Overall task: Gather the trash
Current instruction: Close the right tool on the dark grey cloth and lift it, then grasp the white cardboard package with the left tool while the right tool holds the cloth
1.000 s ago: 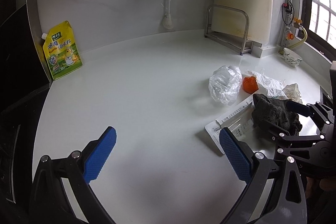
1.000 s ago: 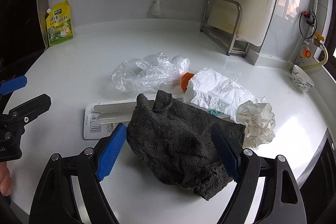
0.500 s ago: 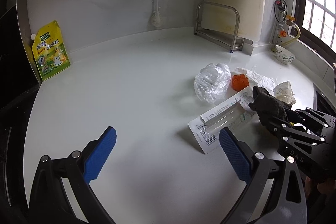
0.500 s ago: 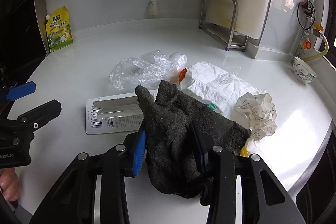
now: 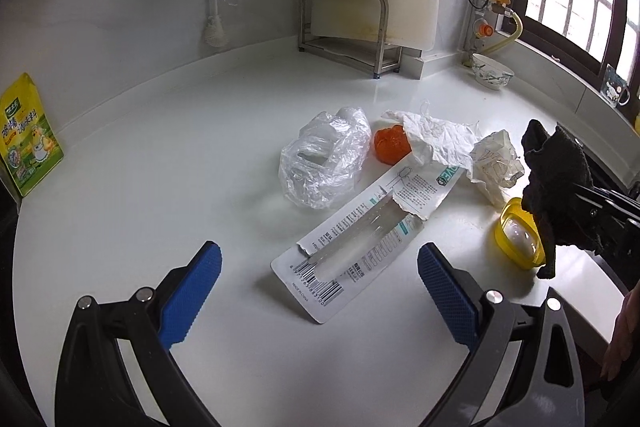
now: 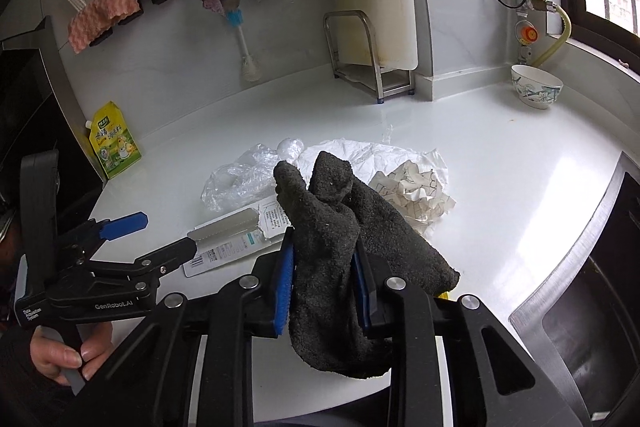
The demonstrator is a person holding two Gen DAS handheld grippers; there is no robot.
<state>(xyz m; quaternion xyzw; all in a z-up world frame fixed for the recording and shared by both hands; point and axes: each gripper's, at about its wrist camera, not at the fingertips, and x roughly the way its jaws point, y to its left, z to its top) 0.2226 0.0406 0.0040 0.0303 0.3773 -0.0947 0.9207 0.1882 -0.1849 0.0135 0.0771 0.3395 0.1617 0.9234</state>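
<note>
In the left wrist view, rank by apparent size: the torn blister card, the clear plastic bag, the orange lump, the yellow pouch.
1. Torn blister card, nearest the camera.
2. Clear plastic bag.
3. Yellow pouch, far off and edge-distorted, so unsure.
4. Orange lump.

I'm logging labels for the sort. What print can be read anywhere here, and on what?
"GenRobot.AI": side of the left gripper.
"MADE IN CHINA", beside a barcode whose digits are too blurred: torn card package.
Yellow pouch: Chinese characters, too blurred to read.
Fine print on the package: too small.
</note>
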